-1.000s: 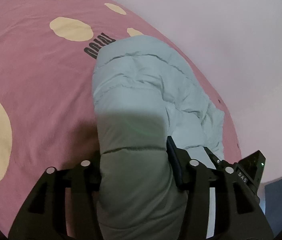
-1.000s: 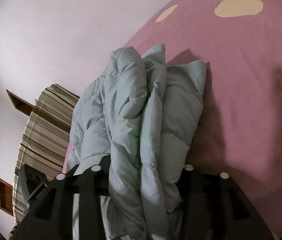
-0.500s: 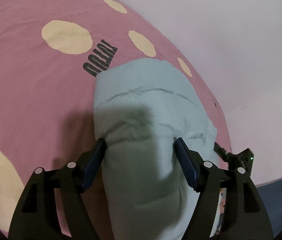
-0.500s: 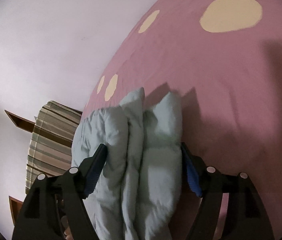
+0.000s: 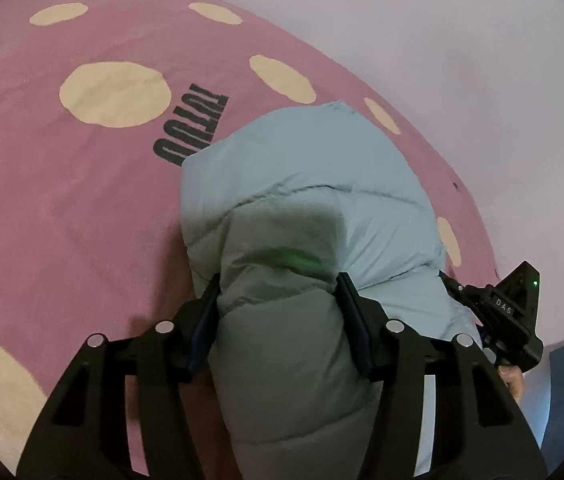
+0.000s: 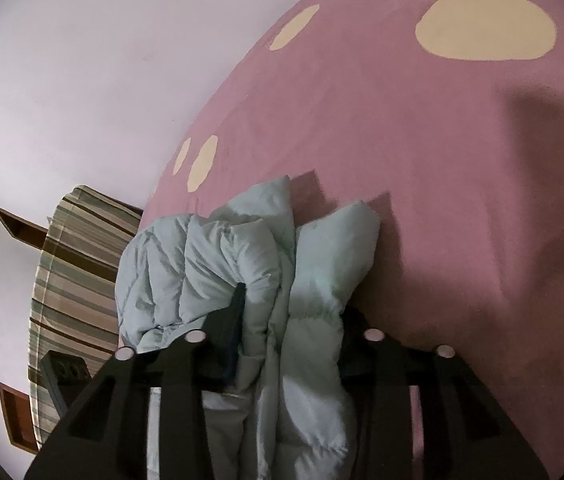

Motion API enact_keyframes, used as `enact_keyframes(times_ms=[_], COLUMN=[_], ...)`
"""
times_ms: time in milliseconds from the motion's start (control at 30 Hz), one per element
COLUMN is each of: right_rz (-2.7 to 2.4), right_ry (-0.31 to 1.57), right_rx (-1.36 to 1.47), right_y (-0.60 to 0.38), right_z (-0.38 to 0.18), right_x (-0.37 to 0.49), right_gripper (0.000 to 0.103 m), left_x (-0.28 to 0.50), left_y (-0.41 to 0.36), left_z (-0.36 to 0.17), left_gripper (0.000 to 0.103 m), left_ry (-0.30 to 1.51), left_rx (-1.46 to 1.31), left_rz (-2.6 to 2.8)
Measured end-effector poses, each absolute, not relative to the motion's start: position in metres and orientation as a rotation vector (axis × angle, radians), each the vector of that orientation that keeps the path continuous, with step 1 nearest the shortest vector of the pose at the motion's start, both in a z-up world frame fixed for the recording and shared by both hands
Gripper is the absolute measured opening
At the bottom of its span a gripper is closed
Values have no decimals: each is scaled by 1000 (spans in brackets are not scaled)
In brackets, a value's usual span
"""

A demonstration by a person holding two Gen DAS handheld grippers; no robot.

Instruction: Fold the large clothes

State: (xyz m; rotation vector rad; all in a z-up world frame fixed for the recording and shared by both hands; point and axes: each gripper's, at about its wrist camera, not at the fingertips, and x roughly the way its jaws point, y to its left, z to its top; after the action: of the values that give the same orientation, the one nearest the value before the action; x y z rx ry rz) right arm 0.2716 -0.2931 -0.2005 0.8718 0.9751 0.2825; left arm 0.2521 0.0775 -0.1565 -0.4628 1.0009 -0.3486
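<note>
Left wrist view showed the left tongs (image 5: 277, 292), whose jaws had just been closing, pinching a thick roll of the pale blue puffer jacket (image 5: 302, 200), both blue-lined pads pressed into the padding on either side. The jacket lay bundled on the pink bedspread (image 5: 61, 200), which carried cream spots and a dark printed word (image 5: 191, 128) partly covered by the garment's far edge. Beyond the jacket's right side the right tongs (image 5: 452, 286) were partly visible, with part of the person's hand (image 5: 514, 380) just below them, and a pale wall (image 5: 422, 40) rose behind the bed. Right wrist view showed the right tongs (image 6: 290, 300), whose jaws had likewise just been closing, squeezing several bunched folds of the same jacket (image 6: 209, 260) between them; the left pad dug into the quilting while the right pad was mostly hidden behind the fabric. To the left stood a striped cushion or mattress edge (image 6: 69, 280) against the wall, with brown wooden pieces (image 6: 13, 224) beside it.
</note>
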Motion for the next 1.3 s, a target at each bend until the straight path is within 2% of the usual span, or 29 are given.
enact_keyframes(times_ms=[100, 333, 667, 733, 833, 900, 1000, 1300], right_rz=[291, 296, 344, 354, 366, 377, 394, 359], right_ry=[967, 949, 918, 935, 966, 980, 987, 1008], right_rx=[895, 894, 921, 919, 880, 874, 856, 789], right_y=[-298, -292, -282, -276, -264, -258, -252, -253], right_z=[-195, -182, -160, -163, -161, -163, -163, -173], right_x=[245, 164, 123, 124, 131, 133, 126, 103], right_gripper=[65, 67, 66, 59, 42, 27, 14, 10], left_x=[236, 181, 170, 172, 174, 174, 173, 172], left_y=[86, 97, 89, 86, 84, 82, 83, 72], left_z=[-150, -140, -154, -154, -156, -156, -153, -153], left_gripper=[65, 72, 72, 72, 73, 73, 74, 77], left_ry=[994, 969, 1009, 1012, 1016, 1016, 1012, 1011], left_rx=[-485, -530, -545, -541, -537, -534, -532, -510], left_rz=[-370, -417, -403, -401, -402, -404, -407, -431])
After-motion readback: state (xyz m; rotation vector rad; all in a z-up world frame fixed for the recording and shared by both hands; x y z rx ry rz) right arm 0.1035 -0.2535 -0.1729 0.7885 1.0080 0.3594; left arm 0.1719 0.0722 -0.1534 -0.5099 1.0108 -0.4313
